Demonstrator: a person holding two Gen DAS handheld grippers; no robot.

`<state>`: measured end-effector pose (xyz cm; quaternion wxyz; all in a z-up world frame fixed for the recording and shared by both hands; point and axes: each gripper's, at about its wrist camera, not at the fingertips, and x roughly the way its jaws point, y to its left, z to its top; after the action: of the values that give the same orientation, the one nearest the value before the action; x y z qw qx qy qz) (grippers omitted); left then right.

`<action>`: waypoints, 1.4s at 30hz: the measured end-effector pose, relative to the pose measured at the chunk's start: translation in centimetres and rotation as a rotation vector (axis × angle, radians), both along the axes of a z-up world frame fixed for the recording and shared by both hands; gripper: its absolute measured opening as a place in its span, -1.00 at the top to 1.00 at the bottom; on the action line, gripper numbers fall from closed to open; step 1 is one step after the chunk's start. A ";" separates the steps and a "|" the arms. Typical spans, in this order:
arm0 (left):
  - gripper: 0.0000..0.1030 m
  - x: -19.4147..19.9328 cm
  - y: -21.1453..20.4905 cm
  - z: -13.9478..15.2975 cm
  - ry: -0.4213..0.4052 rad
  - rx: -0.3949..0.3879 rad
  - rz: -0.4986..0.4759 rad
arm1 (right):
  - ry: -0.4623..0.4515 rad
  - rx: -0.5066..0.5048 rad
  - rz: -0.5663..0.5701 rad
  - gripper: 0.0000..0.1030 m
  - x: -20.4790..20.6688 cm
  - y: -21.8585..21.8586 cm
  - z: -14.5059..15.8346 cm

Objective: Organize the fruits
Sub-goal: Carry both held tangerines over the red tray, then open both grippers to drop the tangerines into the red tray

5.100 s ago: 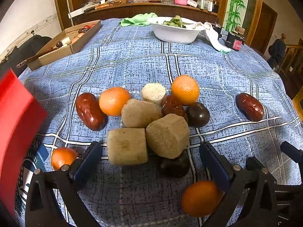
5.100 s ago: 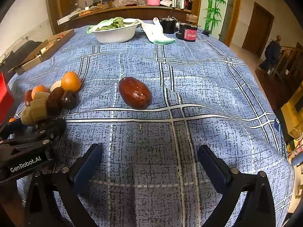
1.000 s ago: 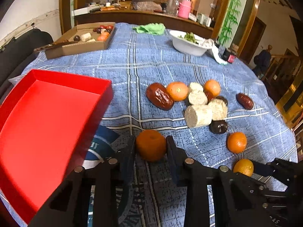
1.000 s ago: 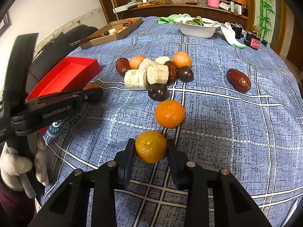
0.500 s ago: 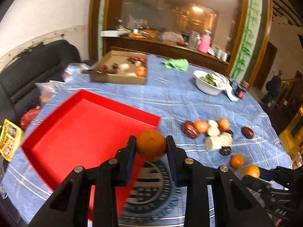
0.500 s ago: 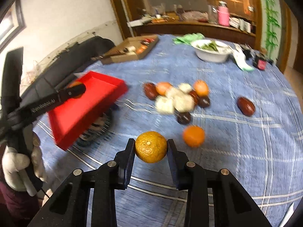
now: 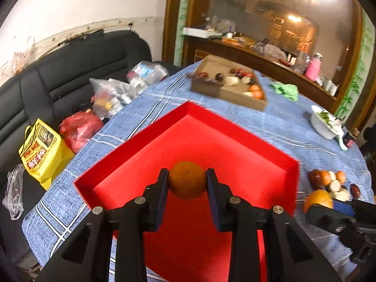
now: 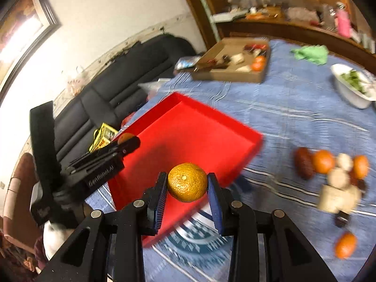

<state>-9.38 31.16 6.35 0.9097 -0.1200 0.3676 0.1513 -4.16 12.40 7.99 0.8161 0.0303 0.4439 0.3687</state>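
Note:
My left gripper (image 7: 187,181) is shut on an orange (image 7: 187,179) and hangs over the inside of the red tray (image 7: 211,127). My right gripper (image 8: 187,183) is shut on a second, yellower orange (image 8: 187,182) above the tray's near right rim (image 8: 237,171). In the right wrist view the left gripper (image 8: 128,142) shows at the left with its orange (image 8: 125,137) over the tray's left side. In the left wrist view the right gripper's orange (image 7: 318,199) appears at the right edge. The remaining fruit pile (image 8: 338,174) lies on the blue cloth to the right of the tray.
A cardboard box (image 7: 229,87) with small items stands beyond the tray. A white bowl (image 8: 353,88) of greens and a green cloth (image 8: 310,54) sit at the far side. One loose orange (image 8: 345,245) lies at the lower right. A black sofa (image 7: 58,75) with bags flanks the table's left edge.
Both grippers have lifted their oranges off the cloth and swung left. The left one is now over the red tray; the right one has reached the tray's near rim.

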 end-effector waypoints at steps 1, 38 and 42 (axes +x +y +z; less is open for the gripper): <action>0.41 0.2 0.6 -0.5 0.009 -0.001 0.008 | 0.011 -0.008 0.008 0.28 0.4 1.0 -0.5; -0.17 -1.6 2.8 -0.3 -0.052 -0.060 0.119 | -0.104 -0.142 -0.104 -0.24 -1.1 2.2 -0.8; -0.17 -2.3 2.7 0.2 -0.076 -0.076 0.123 | -0.065 -0.198 -0.083 -0.25 -1.7 3.2 -2.2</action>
<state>-11.63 33.85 6.57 0.9068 -0.1824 0.3302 0.1881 -5.87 15.61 5.74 0.8437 -0.0438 0.4499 0.2896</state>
